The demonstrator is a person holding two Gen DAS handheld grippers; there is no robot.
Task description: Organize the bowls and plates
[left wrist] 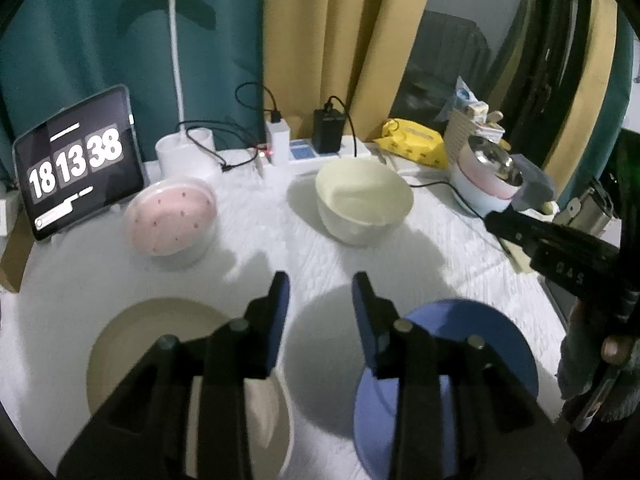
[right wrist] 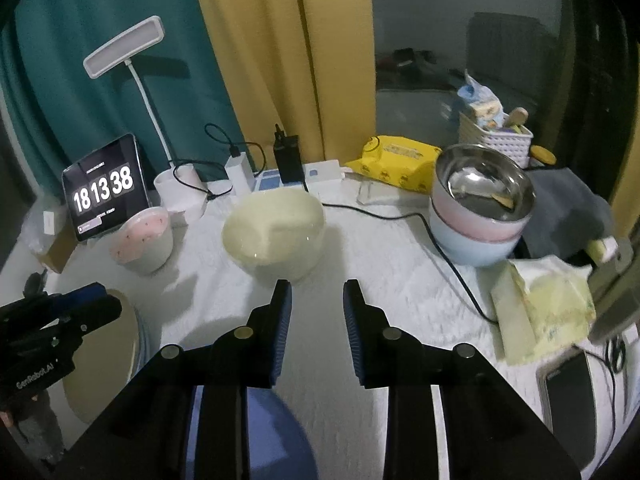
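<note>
Left gripper (left wrist: 320, 280) and right gripper (right wrist: 316, 286) both hang with jaws spread, pinching nothing; cream bowl (right wrist: 274, 230) at 12 o'clock, beige plate (left wrist: 160, 344) at 7, blue plate (left wrist: 472, 344) at 5

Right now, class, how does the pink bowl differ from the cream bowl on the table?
The pink bowl is pink inside with dark speckles; the cream bowl is plain. The pink bowl stands by the clock tablet, the cream bowl nearer the chargers. Both stand upright, empty and apart on the white cloth.
</note>
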